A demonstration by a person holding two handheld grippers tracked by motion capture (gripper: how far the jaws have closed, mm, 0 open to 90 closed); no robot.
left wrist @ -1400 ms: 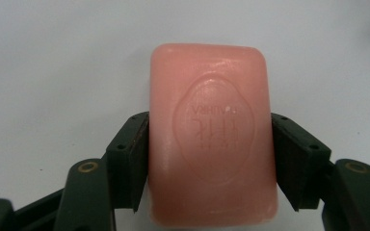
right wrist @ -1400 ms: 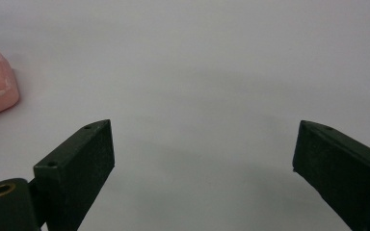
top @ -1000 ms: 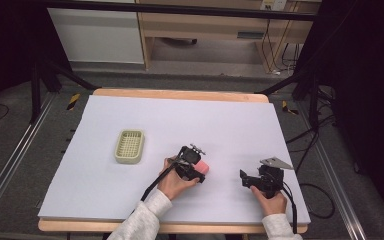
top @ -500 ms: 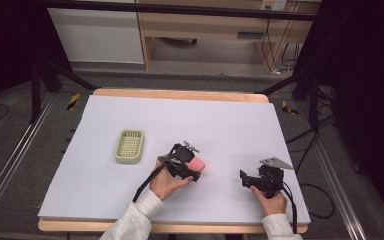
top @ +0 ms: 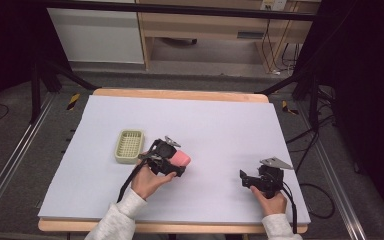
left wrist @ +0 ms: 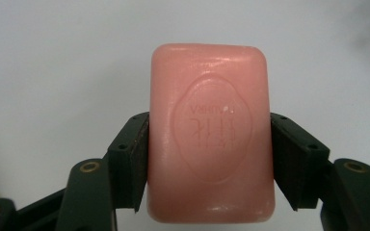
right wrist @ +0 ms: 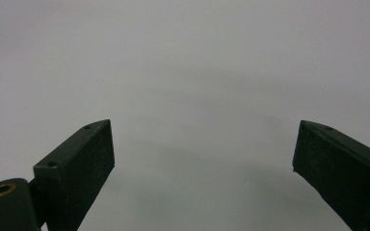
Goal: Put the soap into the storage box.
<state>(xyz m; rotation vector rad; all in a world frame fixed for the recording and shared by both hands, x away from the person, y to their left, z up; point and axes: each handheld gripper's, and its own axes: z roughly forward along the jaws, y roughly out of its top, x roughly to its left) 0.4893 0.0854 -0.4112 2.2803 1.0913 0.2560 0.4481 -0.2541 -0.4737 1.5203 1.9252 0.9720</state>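
— Held where? Pink soap bar (left wrist: 211, 132) pinched across its sides in the left claw (top: 172, 161), lifted off the desk (top: 220, 125), just right of the green soap dish (top: 129, 146).
— Risk? Judged slick: could squirt out or twist if squeezed harder or tilted, and land beside the dish.
— Other side? Right claw (top: 252, 179) spread wide, grasping nothing, well apart, low near the desk edge.

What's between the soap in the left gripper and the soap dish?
Nothing: in the high view, bare white table cover separates the pink soap bar, clamped in the left gripper, from the green soap dish.
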